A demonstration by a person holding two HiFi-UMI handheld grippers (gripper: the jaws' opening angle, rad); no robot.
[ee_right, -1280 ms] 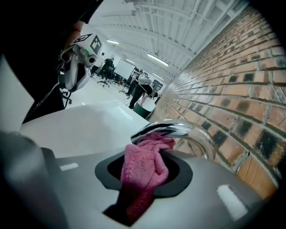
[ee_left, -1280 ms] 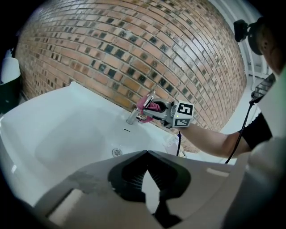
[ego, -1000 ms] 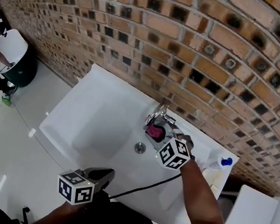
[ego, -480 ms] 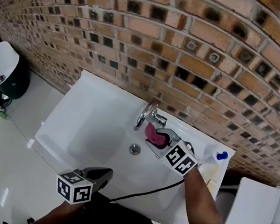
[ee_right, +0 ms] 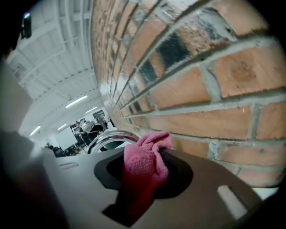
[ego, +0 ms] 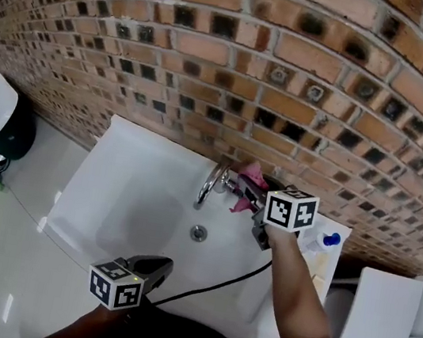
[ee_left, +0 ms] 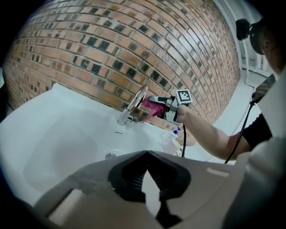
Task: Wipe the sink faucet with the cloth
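A chrome faucet [ego: 212,181] curves over a white sink [ego: 140,208] set against a brick wall. My right gripper [ego: 249,192] is shut on a pink cloth [ego: 250,180] and holds it against the back of the faucet, close to the wall. In the right gripper view the cloth [ee_right: 145,163] bunches between the jaws with the faucet's chrome arc [ee_right: 109,140] just beyond. The left gripper [ego: 157,266] hangs near the sink's front edge, its jaws closed together with nothing between them; from its own view the faucet [ee_left: 134,105] and the cloth [ee_left: 152,108] lie far ahead.
A bottle with a blue cap [ego: 323,242] stands on the sink's right end. The drain [ego: 198,233] sits below the faucet. The brick wall [ego: 290,81] rises right behind the faucet. A black cable [ego: 216,284] crosses the sink's front.
My right gripper has lifted with the cloth from the faucet's base by the drain up to the faucet's back side near the wall. The left gripper has stayed put.
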